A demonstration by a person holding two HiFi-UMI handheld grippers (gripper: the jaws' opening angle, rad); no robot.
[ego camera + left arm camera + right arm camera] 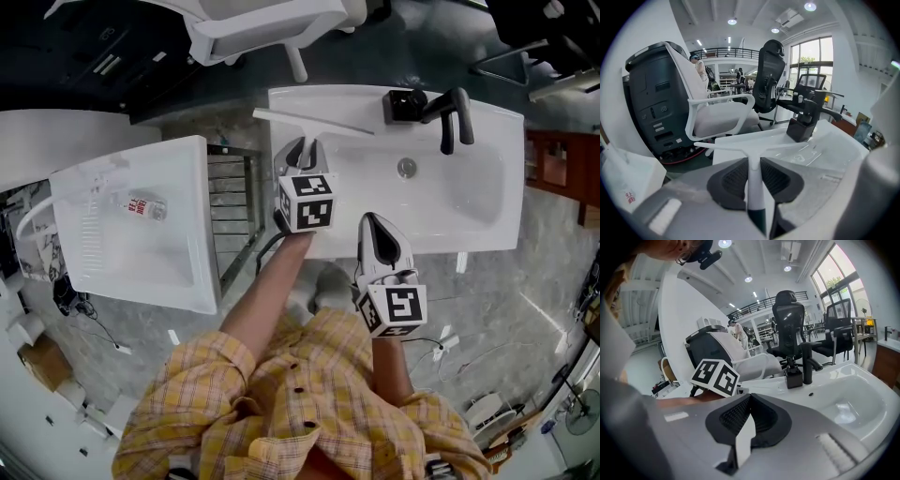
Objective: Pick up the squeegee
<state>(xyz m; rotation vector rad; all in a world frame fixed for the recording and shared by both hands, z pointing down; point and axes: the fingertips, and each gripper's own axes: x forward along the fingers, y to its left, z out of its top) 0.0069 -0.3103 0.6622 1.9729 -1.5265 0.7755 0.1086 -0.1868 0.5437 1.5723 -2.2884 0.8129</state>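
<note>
The white squeegee [319,122] lies along the back left rim of the white sink [469,225], its blade across and its handle toward me. My left gripper [305,145] is at that handle. In the left gripper view the squeegee's handle [755,187] stands between the two dark pads [731,180], which press on it from both sides below the crossbar. My right gripper [377,223] hovers at the sink's front rim, to the right of the left one; in the right gripper view its jaws [749,399] meet at the tips with nothing between them.
A black faucet [452,117] and a black block [405,105] stand at the sink's back rim, with the drain [406,168] in the bowl. A white tub [183,244] holding a small bottle [142,206] sits to the left beyond a metal rack [230,206]. A white chair [272,33] stands behind.
</note>
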